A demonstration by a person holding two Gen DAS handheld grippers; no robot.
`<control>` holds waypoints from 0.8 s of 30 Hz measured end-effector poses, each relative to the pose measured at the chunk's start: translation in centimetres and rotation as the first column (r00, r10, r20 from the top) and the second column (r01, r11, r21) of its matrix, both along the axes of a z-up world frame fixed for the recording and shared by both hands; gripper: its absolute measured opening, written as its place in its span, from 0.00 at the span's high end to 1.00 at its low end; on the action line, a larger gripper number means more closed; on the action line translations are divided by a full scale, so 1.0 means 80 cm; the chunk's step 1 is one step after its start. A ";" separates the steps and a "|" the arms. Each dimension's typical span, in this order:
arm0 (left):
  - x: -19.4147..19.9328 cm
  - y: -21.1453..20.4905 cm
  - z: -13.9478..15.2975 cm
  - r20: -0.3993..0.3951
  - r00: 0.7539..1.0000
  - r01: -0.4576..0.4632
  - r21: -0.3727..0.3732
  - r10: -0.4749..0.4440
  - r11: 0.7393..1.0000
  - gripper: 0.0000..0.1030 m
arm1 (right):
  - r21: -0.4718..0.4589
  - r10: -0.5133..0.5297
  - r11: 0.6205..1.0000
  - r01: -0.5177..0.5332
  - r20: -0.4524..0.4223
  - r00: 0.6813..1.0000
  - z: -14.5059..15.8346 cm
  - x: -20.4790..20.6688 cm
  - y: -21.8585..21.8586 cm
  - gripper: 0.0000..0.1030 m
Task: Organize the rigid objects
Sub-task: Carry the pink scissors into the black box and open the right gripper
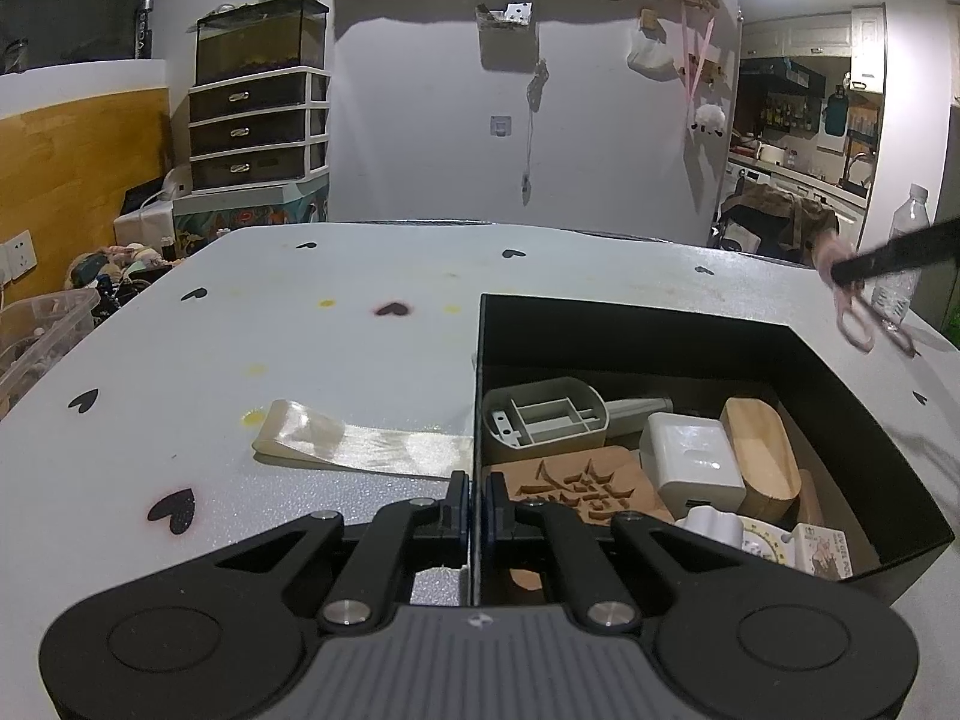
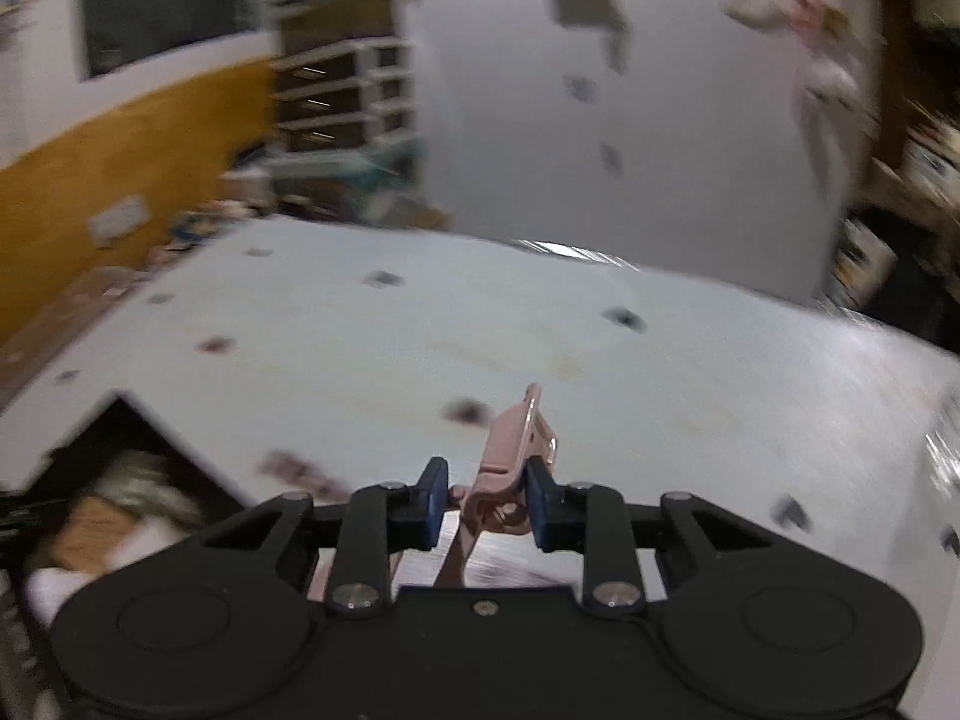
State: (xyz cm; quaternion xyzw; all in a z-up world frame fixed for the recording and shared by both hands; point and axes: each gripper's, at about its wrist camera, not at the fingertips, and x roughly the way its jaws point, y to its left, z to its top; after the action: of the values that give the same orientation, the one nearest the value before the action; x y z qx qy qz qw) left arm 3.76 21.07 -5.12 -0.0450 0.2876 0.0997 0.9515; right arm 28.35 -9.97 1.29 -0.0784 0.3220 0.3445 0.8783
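Low centre of the right wrist view, the right gripper (image 2: 487,495) clamps pink scissors (image 2: 510,450); stiff, light, slick, likely to pivot; the left gripper (image 1: 478,498) pinches the black box (image 1: 840,372) wall, lower centre.

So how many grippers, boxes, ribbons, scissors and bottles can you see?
Grippers: 2, the left gripper and the right gripper
Black box: 1
Ribbon: 1
Pink scissors: 1
Water bottle: 1
Total: 6
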 end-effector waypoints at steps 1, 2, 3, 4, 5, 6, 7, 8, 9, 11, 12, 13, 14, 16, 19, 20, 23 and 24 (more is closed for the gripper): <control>0.000 0.000 0.000 0.001 1.000 0.000 0.000 0.000 1.000 0.96 | 0.013 0.042 0.999 -0.043 0.016 0.999 0.010 -0.014 0.010 0.73; 0.000 0.000 0.000 0.001 1.000 0.000 0.000 0.000 1.000 0.96 | 0.025 0.080 0.996 -0.081 0.026 0.996 0.017 -0.026 0.019 0.73; -0.001 0.000 0.000 0.002 1.000 -0.001 0.000 0.001 1.000 0.96 | 0.038 0.123 0.992 -0.124 0.036 0.992 0.024 -0.037 0.029 0.73; -0.001 0.000 0.001 0.002 1.000 -0.001 -0.001 0.001 1.000 0.96 | 0.049 0.164 0.985 -0.166 0.042 0.986 0.030 -0.049 0.040 0.73; -0.001 0.000 0.001 0.003 1.000 -0.001 -0.001 0.001 1.000 0.96 | 0.055 0.199 0.978 -0.202 0.046 0.979 0.035 -0.060 0.050 0.73; -0.001 0.000 0.001 0.004 1.000 -0.002 -0.001 0.002 1.000 0.96 | 0.056 0.235 0.970 -0.237 0.050 0.971 0.037 -0.069 0.062 0.73; -0.001 0.000 0.001 0.004 1.000 -0.001 -0.001 0.001 1.000 0.96 | 0.056 0.269 0.961 -0.271 0.050 0.962 0.039 -0.078 0.075 0.73; -0.002 0.000 0.001 0.006 1.000 -0.001 -0.001 0.001 1.000 0.96 | 0.058 0.297 0.952 -0.300 0.044 0.954 0.039 -0.085 0.087 0.73; -0.002 0.000 0.001 0.007 1.000 -0.001 -0.002 0.001 1.000 0.96 | 0.061 0.323 0.944 -0.324 0.034 0.946 0.039 -0.092 0.099 0.73; -0.003 0.000 0.002 0.009 1.000 0.001 -0.003 -0.001 1.000 0.96 | 0.072 0.365 0.929 -0.364 0.009 0.931 0.035 -0.104 0.122 0.73; -0.003 0.000 0.002 0.009 1.000 0.002 -0.003 -0.002 1.000 0.96 | 0.083 0.382 0.921 -0.380 -0.012 0.924 0.031 -0.107 0.135 0.73; -0.003 0.000 0.002 0.008 1.000 0.004 -0.002 -0.004 1.000 0.96 | 0.094 0.393 0.917 -0.388 -0.032 0.919 0.030 -0.111 0.145 0.73; -0.003 0.000 0.002 0.008 1.000 0.006 -0.001 -0.006 1.000 0.96 | 0.104 0.401 0.913 -0.394 -0.053 0.915 0.026 -0.116 0.152 0.73; -0.004 0.001 0.002 0.009 1.000 0.010 -0.003 -0.010 1.000 0.96 | 0.112 0.412 0.909 -0.402 -0.091 0.907 0.018 -0.120 0.173 0.73; -0.004 0.002 0.002 0.011 1.000 0.014 -0.009 -0.014 1.000 0.96 | 0.098 0.419 0.907 -0.409 -0.120 0.900 0.003 -0.126 0.201 0.73; -0.005 0.003 0.002 0.012 1.000 0.016 -0.011 -0.016 1.000 0.96 | 0.096 0.417 0.908 -0.407 -0.125 0.900 0.000 -0.127 0.207 0.73; -0.006 0.003 0.003 0.014 1.000 0.020 -0.011 -0.020 1.000 0.96 | 0.084 0.403 0.915 -0.394 -0.133 0.906 -0.010 -0.126 0.222 0.73; -0.007 0.003 0.003 0.015 1.000 0.022 -0.012 -0.022 1.000 0.96 | 0.071 0.397 0.918 -0.391 -0.125 0.909 -0.013 -0.126 0.225 0.73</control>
State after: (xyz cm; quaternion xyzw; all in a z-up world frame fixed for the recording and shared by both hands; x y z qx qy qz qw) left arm 3.21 21.31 -4.84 -0.0484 0.2816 0.0871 0.9544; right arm 18.25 8.03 0.24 -0.0986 0.3513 0.5263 0.7681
